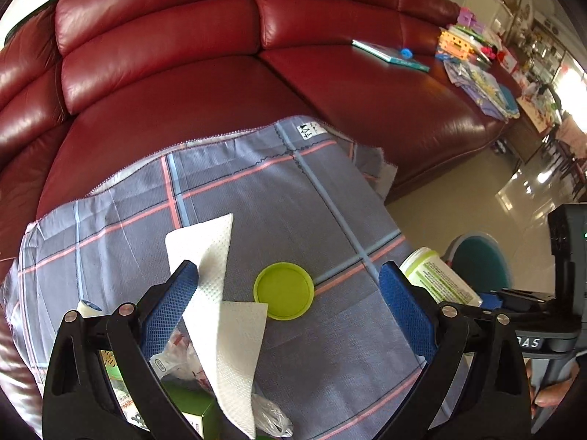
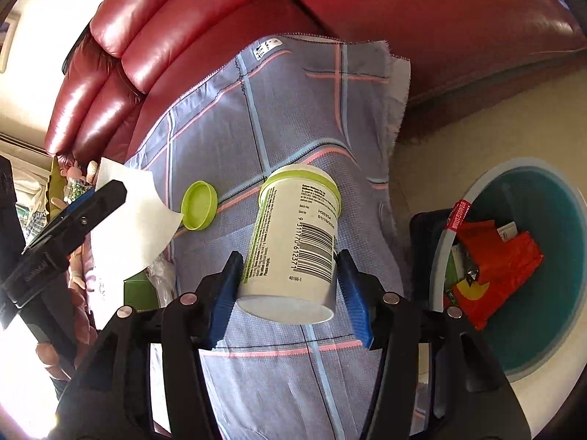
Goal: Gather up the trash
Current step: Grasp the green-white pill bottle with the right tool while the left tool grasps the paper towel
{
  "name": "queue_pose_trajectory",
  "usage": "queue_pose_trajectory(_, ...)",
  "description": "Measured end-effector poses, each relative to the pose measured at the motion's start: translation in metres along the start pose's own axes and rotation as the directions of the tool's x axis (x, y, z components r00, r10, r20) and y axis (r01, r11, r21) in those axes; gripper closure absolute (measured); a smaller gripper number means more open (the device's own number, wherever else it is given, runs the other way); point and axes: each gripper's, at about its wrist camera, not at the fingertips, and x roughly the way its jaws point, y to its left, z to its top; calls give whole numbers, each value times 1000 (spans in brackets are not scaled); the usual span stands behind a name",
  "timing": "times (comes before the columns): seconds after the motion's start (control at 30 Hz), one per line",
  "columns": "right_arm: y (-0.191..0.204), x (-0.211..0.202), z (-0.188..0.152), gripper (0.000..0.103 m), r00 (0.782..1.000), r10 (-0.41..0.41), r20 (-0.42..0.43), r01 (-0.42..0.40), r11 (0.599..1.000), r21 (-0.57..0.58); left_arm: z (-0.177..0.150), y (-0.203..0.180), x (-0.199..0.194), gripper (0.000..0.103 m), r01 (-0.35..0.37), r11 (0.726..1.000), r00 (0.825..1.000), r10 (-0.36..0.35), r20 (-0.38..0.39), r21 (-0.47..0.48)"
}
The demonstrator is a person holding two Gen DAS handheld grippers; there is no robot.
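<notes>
A white tub with a green label (image 2: 293,234) lies tilted and lidless between my right gripper's (image 2: 290,262) blue pads, which press on its sides above the plaid cloth (image 2: 293,110). In the left wrist view the same tub (image 1: 436,275) shows at the right. Its round green lid (image 1: 284,290) lies upturned on the cloth between the wide-apart fingers of my left gripper (image 1: 288,270), which is open. A white paper towel (image 1: 216,293) lies against the left finger, over a clear plastic bag and a green box (image 1: 190,403).
A teal bin (image 2: 543,352) with a grey rim stands on the floor at the right, with red wrappers (image 2: 491,256) inside. The cloth lies in front of a red leather sofa (image 1: 183,55), which carries books and toys (image 1: 389,53) further along. A hand (image 1: 550,392) holds the right gripper.
</notes>
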Motion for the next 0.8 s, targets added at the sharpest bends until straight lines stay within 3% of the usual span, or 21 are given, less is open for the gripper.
queue_pose_trajectory(0.17,0,4,-6,53,1000,23,-16,-23,1000,-3,-17,8,-10,4,-80,997,997,80,18,24)
queue_pose_trajectory(0.33,7,10,-12,53,999,41,-32,-42,999,-16,-46,53,18,4,-147,989,984,144,-102,-24)
queue_pose_trajectory(0.43,13,13,-14,53,998,42,-36,-43,999,-27,-56,64,25,5,-161,987,980,158,-125,-16)
queue_pose_trajectory(0.47,15,13,-14,53,998,42,-36,-43,999,-28,-56,65,26,16,-157,988,980,154,-122,-13)
queue_pose_trajectory(0.5,17,14,-14,53,999,41,-35,-42,999,-28,-57,64,26,37,-150,989,981,148,-123,-8)
queue_pose_trajectory(0.53,18,15,-15,53,999,42,-35,-43,999,-26,-58,64,26,52,-143,990,981,142,-133,-2)
queue_pose_trajectory(0.57,19,15,-15,53,998,42,-35,-43,999,-24,-59,63,27,84,-144,990,980,143,-140,5)
queue_pose_trajectory(0.6,20,15,-16,53,998,42,-35,-43,999,-23,-60,61,26,95,-147,989,979,147,-139,14)
queue_pose_trajectory(0.8,25,8,-22,53,999,40,-28,-40,999,-28,-64,52,-2,101,-128,992,990,128,-65,4)
